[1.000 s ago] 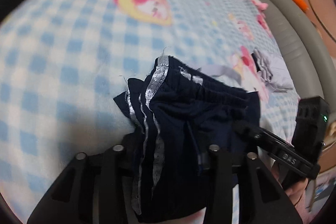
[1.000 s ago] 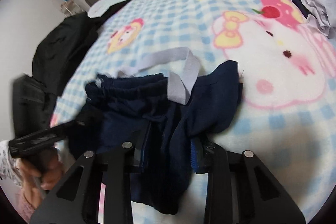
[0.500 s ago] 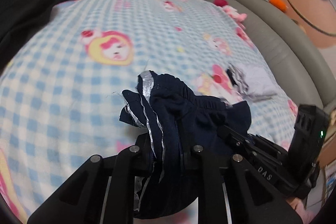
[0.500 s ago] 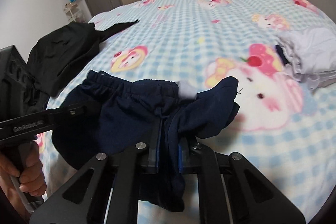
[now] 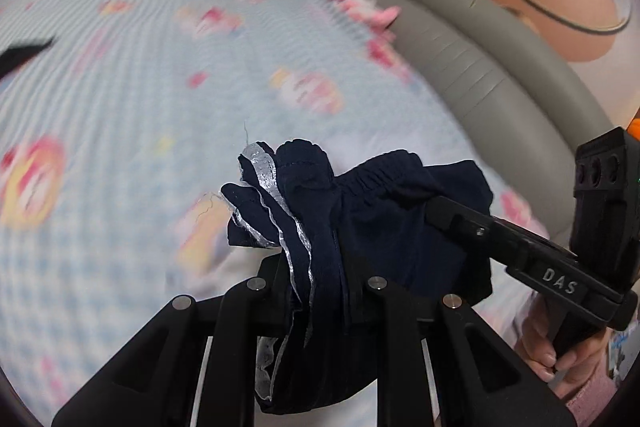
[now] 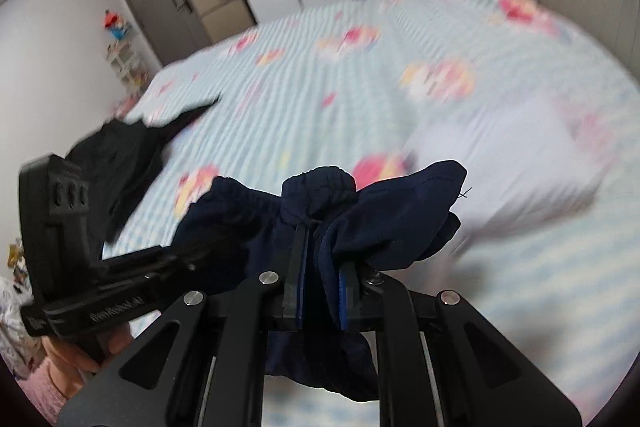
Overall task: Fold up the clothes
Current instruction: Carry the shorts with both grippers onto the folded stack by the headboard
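Observation:
Navy shorts [image 5: 372, 223] with a silver side stripe hang bunched in the air above the bed, held by both grippers. My left gripper [image 5: 320, 279] is shut on the striped end of the shorts. In the right wrist view my right gripper [image 6: 320, 291] is shut on the other end of the navy shorts [image 6: 392, 211], beside the elastic waistband. Each gripper shows in the other's view, the right gripper [image 5: 520, 251] at the right and the left gripper [image 6: 100, 283] at the left, each held by a hand. The lower part of the shorts droops between the fingers.
The bed carries a blue checked sheet with pink cartoon prints [image 6: 360, 115]. A black garment [image 6: 120, 155] lies at its left side. A pale folded pile [image 6: 520, 163] lies blurred to the right. A grey padded headboard [image 5: 480, 67] runs along the far right.
Both grippers have risen and tilted up, lifting the shorts clear of the sheet. The jaws, wider a second ago, have shut on the cloth. The background is motion-blurred.

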### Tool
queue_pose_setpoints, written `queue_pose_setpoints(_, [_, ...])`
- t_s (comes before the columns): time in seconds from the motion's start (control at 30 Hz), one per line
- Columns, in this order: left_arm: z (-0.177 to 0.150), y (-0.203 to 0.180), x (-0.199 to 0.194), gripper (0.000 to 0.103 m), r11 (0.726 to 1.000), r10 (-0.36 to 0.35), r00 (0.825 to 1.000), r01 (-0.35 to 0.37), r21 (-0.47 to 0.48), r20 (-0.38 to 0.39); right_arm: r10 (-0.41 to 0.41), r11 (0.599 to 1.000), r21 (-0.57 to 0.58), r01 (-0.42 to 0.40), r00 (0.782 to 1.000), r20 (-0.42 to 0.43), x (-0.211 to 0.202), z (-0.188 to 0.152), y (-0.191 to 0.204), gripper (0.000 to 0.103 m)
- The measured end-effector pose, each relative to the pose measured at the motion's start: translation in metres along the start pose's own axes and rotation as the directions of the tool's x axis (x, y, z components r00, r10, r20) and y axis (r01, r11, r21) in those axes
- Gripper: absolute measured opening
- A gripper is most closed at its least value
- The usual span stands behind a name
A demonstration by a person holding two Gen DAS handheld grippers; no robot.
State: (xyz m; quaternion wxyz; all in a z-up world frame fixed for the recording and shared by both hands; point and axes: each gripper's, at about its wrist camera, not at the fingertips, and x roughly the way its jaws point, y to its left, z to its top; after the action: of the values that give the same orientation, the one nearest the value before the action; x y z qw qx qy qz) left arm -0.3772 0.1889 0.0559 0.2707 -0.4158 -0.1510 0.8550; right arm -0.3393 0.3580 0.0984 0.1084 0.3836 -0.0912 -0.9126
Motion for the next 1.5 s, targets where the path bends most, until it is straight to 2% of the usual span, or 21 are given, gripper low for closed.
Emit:
queue_pose_setpoints(0.1, [0.035, -0.036, 0.028, 0.017, 1.0, -0.028, 0.999, 0.028, 0.009, 0.036, -0.069, 0.997, -0.019, 0.07, 0.996, 0.064, -0.02, 0.046, -0.037, 0.01])
queue_pose_setpoints(0.23, [0.07, -0.07, 0.076, 0.017, 0.998, -0.065, 0.996, 0.065, 0.004, 0.059, -0.126, 0.992, 0.002, 0.127, 0.989, 0.076, -0.011, 0.084, -0.092, 0.01])
queue_pose_setpoints(0.33, [0.068, -0.064, 0.138, 0.018, 0.996, -0.085, 0.996, 0.085, -0.026, -0.002, -0.183, 0.983, -0.019, 0.183, 0.983, 0.023, 0.02, 0.087, -0.129, 0.011])
queue_pose_setpoints(0.43, [0.054, -0.046, 0.188, 0.022, 0.998, -0.039, 0.993, 0.034, -0.053, -0.108, -0.21, 0.978, -0.022, 0.209, 0.976, -0.062, 0.058, 0.07, -0.169, 0.013])
queue_pose_setpoints(0.5, [0.048, -0.037, 0.192, 0.028, 0.997, -0.047, 0.993, 0.039, -0.072, -0.113, -0.2, 0.98, 0.0, 0.2, 0.978, -0.067, 0.066, 0.058, -0.189, 0.015])
queue_pose_setpoints(0.57, [0.049, -0.035, 0.178, 0.03, 0.996, -0.059, 0.997, 0.055, -0.07, -0.057, -0.146, 0.987, 0.061, 0.148, 0.989, -0.034, 0.059, 0.054, -0.202, 0.022])
queue_pose_setpoints(0.67, [0.068, -0.048, 0.151, 0.03, 0.997, -0.075, 0.995, 0.073, 0.029, 0.072, -0.131, 0.988, 0.093, 0.125, 0.989, 0.065, 0.033, 0.061, -0.198, 0.028])
queue_pose_setpoints(0.73, [0.078, -0.067, 0.145, 0.03, 0.988, -0.098, 0.991, 0.086, 0.125, 0.095, -0.129, 0.991, 0.045, 0.125, 0.987, 0.098, 0.025, 0.065, -0.183, 0.028])
queue_pose_setpoints(0.8, [0.085, -0.084, 0.156, 0.03, 0.977, -0.091, 0.994, 0.076, 0.199, 0.066, -0.117, 0.993, -0.017, 0.119, 0.989, 0.094, 0.023, 0.07, -0.168, 0.028])
queue_pose_setpoints(0.87, [0.083, -0.084, 0.171, 0.029, 0.978, -0.055, 0.998, 0.049, 0.204, 0.023, -0.14, 0.987, -0.076, 0.141, 0.99, 0.027, 0.038, 0.072, -0.154, 0.028])
queue_pose_setpoints(0.93, [0.078, -0.078, 0.185, 0.029, 0.982, -0.015, 1.0, 0.018, 0.189, -0.019, -0.252, 0.959, -0.127, 0.254, 0.967, 0.03, 0.045, 0.07, -0.14, 0.028])
queue_pose_setpoints(0.97, [0.076, -0.072, 0.193, 0.028, 0.985, -0.004, 0.999, 0.01, 0.17, -0.038, -0.333, 0.932, -0.133, 0.339, 0.941, 0.063, 0.042, 0.069, -0.138, 0.027])
queue_pose_setpoints(1.03, [0.074, -0.059, 0.203, 0.027, 0.993, -0.024, 0.997, 0.032, 0.111, -0.07, -0.483, 0.865, -0.089, 0.495, 0.867, 0.122, 0.036, 0.072, -0.145, 0.031])
queue_pose_setpoints(1.1, [0.071, -0.055, 0.198, 0.027, 0.994, -0.07, 0.996, 0.074, 0.081, -0.05, -0.516, 0.856, 0.003, 0.517, 0.853, 0.083, 0.031, 0.079, -0.171, 0.031])
queue_pose_setpoints(1.13, [0.07, -0.055, 0.191, 0.027, 0.993, -0.092, 0.995, 0.094, 0.074, -0.031, -0.515, 0.857, 0.032, 0.514, 0.854, 0.075, 0.028, 0.081, -0.179, 0.031])
queue_pose_setpoints(1.27, [0.072, -0.06, 0.163, 0.027, 0.989, -0.118, 0.991, 0.112, 0.096, 0.06, -0.385, 0.921, -0.009, 0.389, 0.913, 0.135, 0.01, 0.078, -0.168, 0.031])
queue_pose_setpoints(1.33, [0.072, -0.061, 0.166, 0.027, 0.987, -0.126, 0.991, 0.121, 0.101, 0.043, -0.276, 0.947, -0.136, 0.293, 0.952, 0.132, 0.015, 0.068, -0.141, 0.031])
queue_pose_setpoints(1.37, [0.071, -0.062, 0.171, 0.027, 0.987, -0.115, 0.993, 0.112, 0.112, 0.022, -0.228, 0.95, -0.199, 0.239, 0.971, 0.077, 0.027, 0.063, -0.129, 0.031])
queue_pose_setpoints(1.4, [0.07, -0.062, 0.179, 0.027, 0.989, -0.085, 0.996, 0.084, 0.125, 0.0, -0.228, 0.942, -0.245, 0.228, 0.973, 0.027, 0.041, 0.059, -0.124, 0.031])
queue_pose_setpoints(1.43, [0.069, -0.059, 0.189, 0.027, 0.991, -0.048, 0.999, 0.05, 0.127, -0.023, -0.272, 0.921, -0.288, 0.261, 0.962, 0.003, 0.054, 0.053, -0.12, 0.031])
queue_pose_setpoints(1.5, [0.07, -0.048, 0.212, 0.022, 0.995, 0.009, 0.998, -0.002, 0.103, -0.068, -0.377, 0.878, -0.322, 0.353, 0.926, -0.012, 0.073, 0.042, -0.125, 0.031])
